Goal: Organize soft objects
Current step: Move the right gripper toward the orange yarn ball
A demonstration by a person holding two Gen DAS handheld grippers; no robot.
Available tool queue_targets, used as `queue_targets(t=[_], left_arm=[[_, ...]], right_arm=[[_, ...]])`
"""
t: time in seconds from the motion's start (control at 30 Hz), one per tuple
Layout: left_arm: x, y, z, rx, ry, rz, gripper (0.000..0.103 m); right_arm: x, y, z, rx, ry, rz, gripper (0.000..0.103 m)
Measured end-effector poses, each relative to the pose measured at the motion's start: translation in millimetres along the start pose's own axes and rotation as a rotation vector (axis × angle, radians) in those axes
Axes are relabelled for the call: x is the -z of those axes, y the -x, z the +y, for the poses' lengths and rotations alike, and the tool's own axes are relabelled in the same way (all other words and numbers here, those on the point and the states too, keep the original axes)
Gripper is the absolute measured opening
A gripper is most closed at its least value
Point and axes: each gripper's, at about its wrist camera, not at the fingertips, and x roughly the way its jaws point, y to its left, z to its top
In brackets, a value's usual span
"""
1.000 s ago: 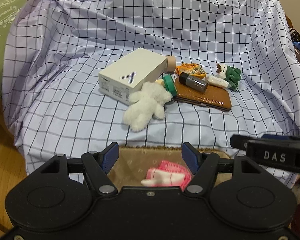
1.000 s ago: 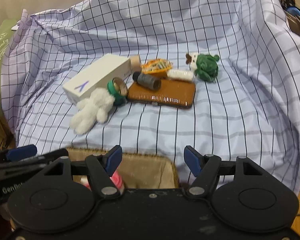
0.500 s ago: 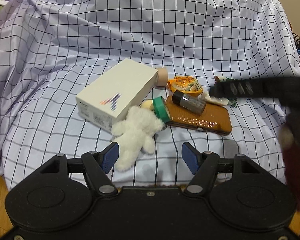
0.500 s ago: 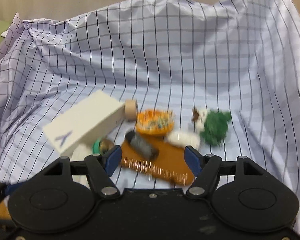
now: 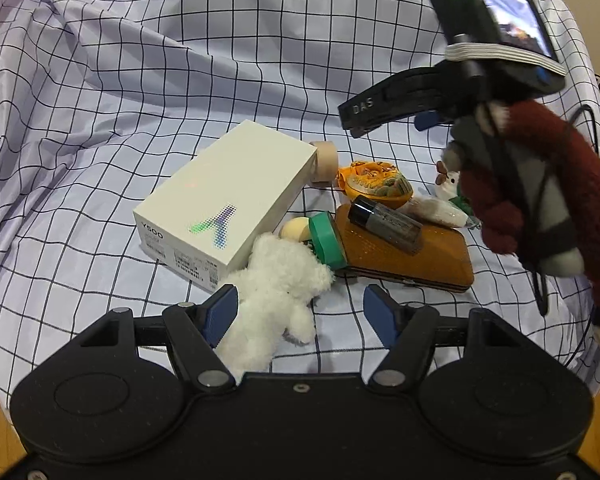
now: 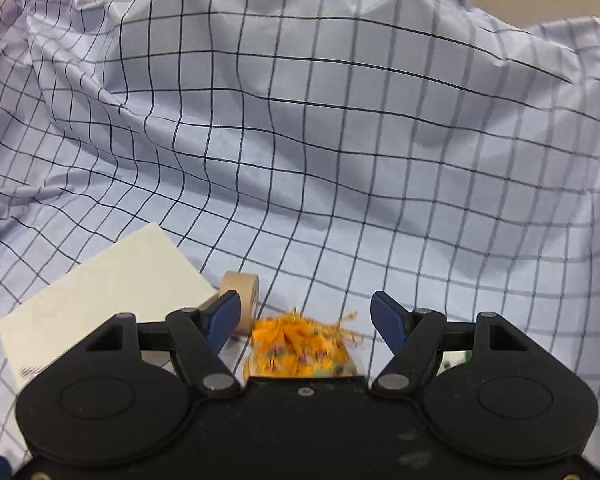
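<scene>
A white plush bear (image 5: 278,292) lies on the checked cloth, its legs between the fingers of my open left gripper (image 5: 300,310), which holds nothing. An orange cloth pouch (image 5: 374,184) lies behind a brown wallet; in the right wrist view the pouch (image 6: 300,350) sits between the fingers of my open right gripper (image 6: 305,318), which hovers just above it. The right gripper (image 5: 384,114) also shows in the left wrist view, above the pile. A small white and green plush (image 5: 450,184) lies at the right, partly hidden by the gloved hand.
A white box (image 5: 228,208) lies left of the pile. A tape roll (image 5: 324,162) leans behind it. A brown wallet (image 5: 404,254) carries a dark vial (image 5: 386,224). A green-capped item (image 5: 324,238) touches the bear. The checked cloth (image 5: 140,80) rises at the back.
Both grippers have moved forward from the basket to the pile. The left gripper now straddles the bear. The right gripper has come in over the orange pouch.
</scene>
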Motion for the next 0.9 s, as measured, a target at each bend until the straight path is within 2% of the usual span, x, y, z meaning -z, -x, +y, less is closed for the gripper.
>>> queue_targets(t=[0.3, 0.6, 0.67, 0.8, 0.9], left_arm=[[-5, -12, 6, 0.005, 0.009, 0.009, 0.065], [-7, -17, 7, 0.017, 0.01, 0.012, 0.065], [-8, -18, 7, 0.018, 0.009, 0.014, 0.065], [-8, -19, 8, 0.019, 0.012, 0.016, 0.065], [-9, -19, 8, 0.017, 0.012, 0.016, 0.065]], right_arm=[[-7, -25, 13, -0.027, 0.066, 0.021, 0.072], [-5, -50, 12, -0.008, 0.122, 0.062, 0.072], [-6, -53, 7, -0.001, 0.121, 0.054, 0.076], [-16, -63, -3, 0.028, 0.118, 0.05, 0.076], [-22, -73, -8, 0.098, 0.135, 0.051, 0.075]])
